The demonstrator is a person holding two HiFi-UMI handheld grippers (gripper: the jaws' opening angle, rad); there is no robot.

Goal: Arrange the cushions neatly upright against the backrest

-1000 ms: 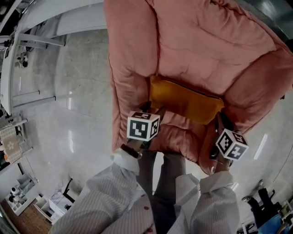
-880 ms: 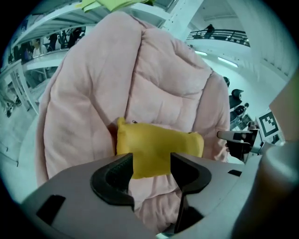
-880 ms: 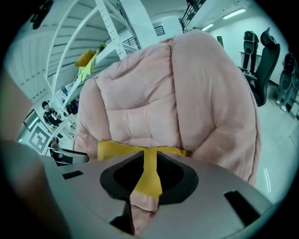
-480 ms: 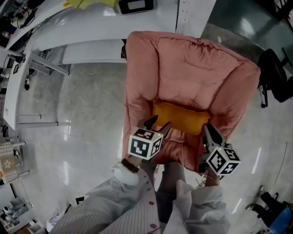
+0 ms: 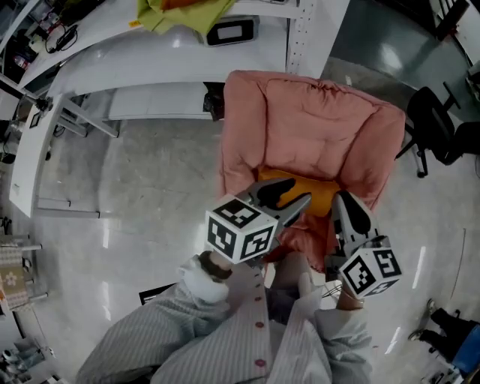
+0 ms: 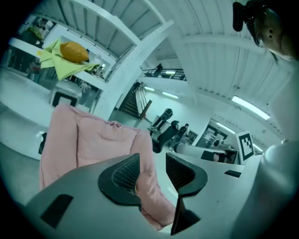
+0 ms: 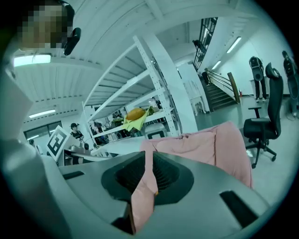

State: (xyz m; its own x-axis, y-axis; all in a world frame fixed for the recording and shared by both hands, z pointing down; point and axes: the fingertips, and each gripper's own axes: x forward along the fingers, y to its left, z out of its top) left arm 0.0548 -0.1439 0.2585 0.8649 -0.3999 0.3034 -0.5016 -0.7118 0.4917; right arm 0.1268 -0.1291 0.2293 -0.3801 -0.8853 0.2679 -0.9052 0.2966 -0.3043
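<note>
Head view: the cushion (image 5: pixel 322 198) leans on the armchair (image 5: pixel 315 127) backrest. It looks soft and light, so pinch a top corner. Above the armchair's seat, the left claw (image 5: pixel 294 193) is closing on nothing; the right claw (image 5: pixel 351 208) is pinched narrow and empty.

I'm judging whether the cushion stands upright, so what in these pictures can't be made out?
- Orange cushion: in the head view the left gripper, its empty jaws closing, covers much of it, so its lean is unclear.
- Pink chair, front corner of the seat: head view, hidden by the right gripper.
- Yellow-green cloth on the shelf: head view, cut by the top edge.
</note>
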